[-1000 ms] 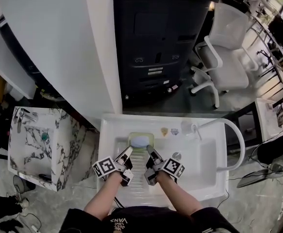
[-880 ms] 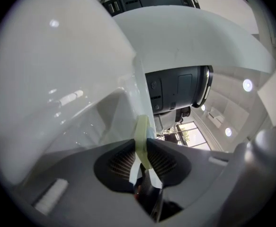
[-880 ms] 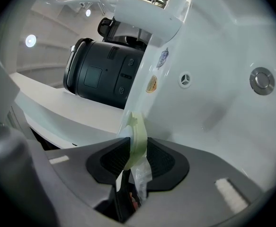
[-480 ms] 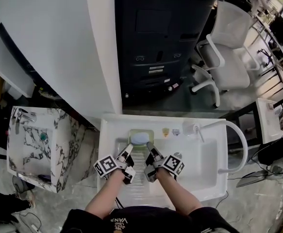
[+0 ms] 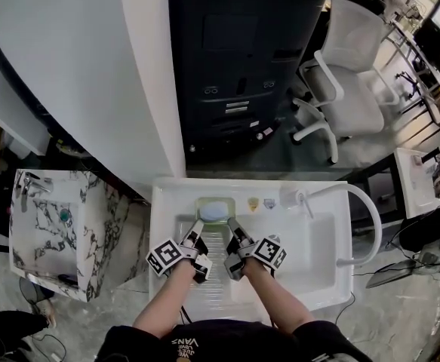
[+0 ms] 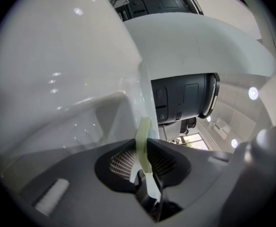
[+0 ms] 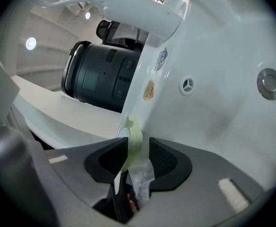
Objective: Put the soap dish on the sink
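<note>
Pale green soap dish (image 5: 233,204): it sits at the back ledge of the white sink (image 5: 321,274), left of the small stickers (image 5: 254,202) and the tap base (image 5: 291,197). I judge it to be resting there, though I cannot see the contact underneath.
Dish contents: one pale blue bar of soap (image 5: 213,212), lying flat inside the rim.
Sink basin: it has a ribbed washboard slope (image 5: 213,274) and a drain fitting (image 7: 269,83). I see no loose item in it, only my two grippers reaching across.
Left gripper (image 5: 195,231): partly closed, with the pads pinching the dish's left rim, which runs edge-on between them.
Right gripper (image 5: 232,229): the jaws have just been opening and now stand wide. The dish's right rim lies between the pads with a gap showing, so I judge it released.
Step in hand: release after placement; the carry looks finished.
Next move, as I judge it: open the left jaws too, then draw both grippers straight back toward me, low and level. That way neither pad catches the rim and drags the dish off the ledge into the basin.
</note>
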The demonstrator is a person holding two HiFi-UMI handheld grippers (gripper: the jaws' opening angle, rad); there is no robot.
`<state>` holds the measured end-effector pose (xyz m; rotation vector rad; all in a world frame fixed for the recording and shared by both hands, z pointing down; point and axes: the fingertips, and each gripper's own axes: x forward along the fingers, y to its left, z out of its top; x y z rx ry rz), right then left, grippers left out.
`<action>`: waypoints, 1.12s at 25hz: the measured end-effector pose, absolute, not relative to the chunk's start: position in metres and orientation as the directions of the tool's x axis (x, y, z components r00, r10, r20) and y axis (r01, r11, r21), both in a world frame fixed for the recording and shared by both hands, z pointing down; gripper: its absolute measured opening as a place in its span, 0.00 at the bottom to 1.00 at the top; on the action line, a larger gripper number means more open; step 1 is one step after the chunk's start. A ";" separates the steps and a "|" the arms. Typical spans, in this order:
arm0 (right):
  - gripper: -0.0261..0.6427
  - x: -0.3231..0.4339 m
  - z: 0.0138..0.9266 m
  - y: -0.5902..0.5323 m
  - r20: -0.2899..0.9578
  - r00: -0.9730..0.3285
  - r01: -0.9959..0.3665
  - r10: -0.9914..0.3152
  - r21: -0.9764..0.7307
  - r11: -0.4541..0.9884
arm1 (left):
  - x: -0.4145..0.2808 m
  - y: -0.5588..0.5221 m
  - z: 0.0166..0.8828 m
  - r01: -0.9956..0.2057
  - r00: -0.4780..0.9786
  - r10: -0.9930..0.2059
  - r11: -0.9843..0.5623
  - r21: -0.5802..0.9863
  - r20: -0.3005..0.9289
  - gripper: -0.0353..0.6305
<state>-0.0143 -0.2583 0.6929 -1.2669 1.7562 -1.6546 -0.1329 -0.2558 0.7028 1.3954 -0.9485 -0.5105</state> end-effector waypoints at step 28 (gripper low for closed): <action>0.04 -0.040 0.679 -0.249 0.452 -0.521 -0.790 -0.724 -0.576 0.208 | -0.127 -0.266 0.691 -0.343 0.624 -0.759 -0.054 0.938 0.185 0.31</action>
